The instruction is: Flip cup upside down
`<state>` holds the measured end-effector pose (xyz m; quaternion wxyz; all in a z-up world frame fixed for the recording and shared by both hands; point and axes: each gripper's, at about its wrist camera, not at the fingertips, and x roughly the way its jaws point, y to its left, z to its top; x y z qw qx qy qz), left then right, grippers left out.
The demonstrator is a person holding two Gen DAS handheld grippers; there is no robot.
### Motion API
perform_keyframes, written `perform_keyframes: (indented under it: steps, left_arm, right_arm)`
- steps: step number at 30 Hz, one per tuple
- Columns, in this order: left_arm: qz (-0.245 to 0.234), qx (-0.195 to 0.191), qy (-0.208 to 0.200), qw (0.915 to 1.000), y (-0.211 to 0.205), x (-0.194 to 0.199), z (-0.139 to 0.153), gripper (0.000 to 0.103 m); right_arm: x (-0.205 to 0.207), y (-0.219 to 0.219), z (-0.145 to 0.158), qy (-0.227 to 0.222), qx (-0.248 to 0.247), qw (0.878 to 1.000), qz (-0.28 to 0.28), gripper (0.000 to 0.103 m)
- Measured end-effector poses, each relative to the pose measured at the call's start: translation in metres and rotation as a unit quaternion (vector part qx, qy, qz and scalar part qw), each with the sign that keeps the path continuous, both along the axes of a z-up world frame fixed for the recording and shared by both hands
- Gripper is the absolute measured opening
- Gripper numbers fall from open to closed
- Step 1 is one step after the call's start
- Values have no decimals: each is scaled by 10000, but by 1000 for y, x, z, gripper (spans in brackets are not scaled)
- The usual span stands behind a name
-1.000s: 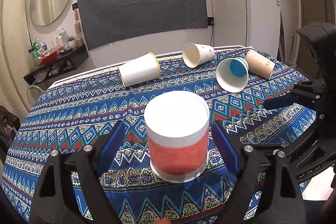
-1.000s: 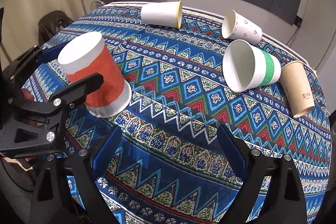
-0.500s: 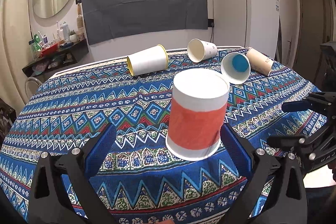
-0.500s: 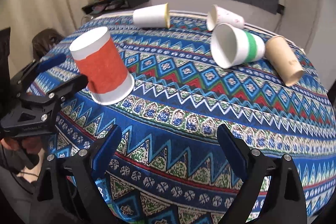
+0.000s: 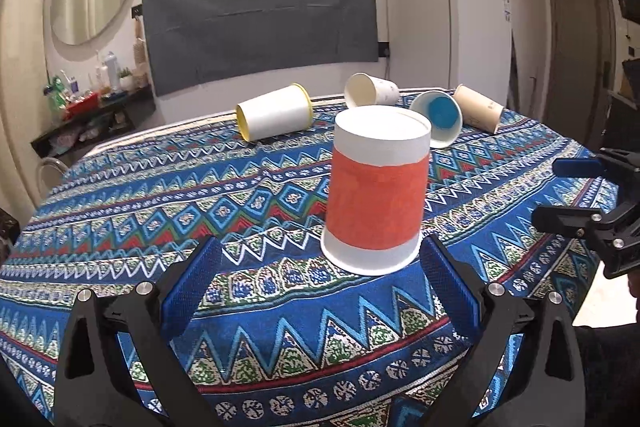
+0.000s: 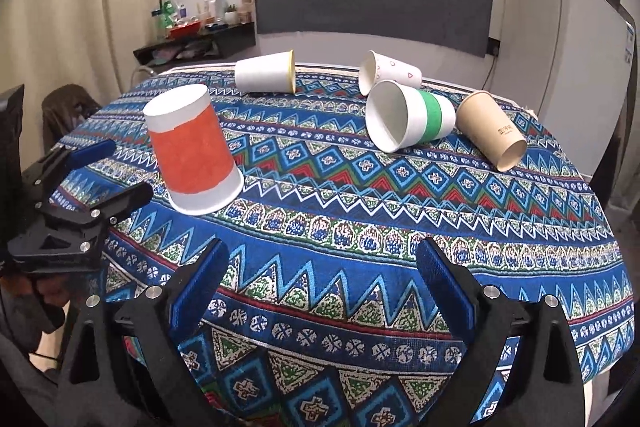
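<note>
The orange cup (image 5: 377, 193) was seen inverted; its mouth was hidden against the tablecloth (image 5: 160, 195). Both the left gripper (image 5: 320, 279) and right gripper (image 6: 322, 277) were spread, empty. The tan cup's (image 6: 490, 131) print was probably text.

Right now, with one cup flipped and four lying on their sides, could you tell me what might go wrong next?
1. The green-banded cup, tan cup and heart-print cup lie close together; grasping one could nudge the others into rolling.
2. The tan cup lies near the table's edge and might roll off.
3. The upside-down orange cup stands just ahead of the open left gripper; a careless forward move could topple it.
</note>
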<state>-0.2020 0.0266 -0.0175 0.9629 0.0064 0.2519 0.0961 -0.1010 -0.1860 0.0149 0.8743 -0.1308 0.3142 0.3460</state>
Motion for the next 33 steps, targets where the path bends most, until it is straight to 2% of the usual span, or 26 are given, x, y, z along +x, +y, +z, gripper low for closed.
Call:
perform_keyframes:
  steps: [18,23,33]
  left_arm:
    - [-256,70,-75,9996,-5,-2,-4,97]
    - [-172,166,-46,9997,-7,-1,-11,97]
    - [-134,35,-95,9999,-2,-2,-12,97]
  right_arm:
    - [2,-1,-6,79,-64,9999,-105,91]
    - [2,-2,-7,74,-89,9999,-97,92]
    - [2,0,-6,64,-138,9999,-66,92]
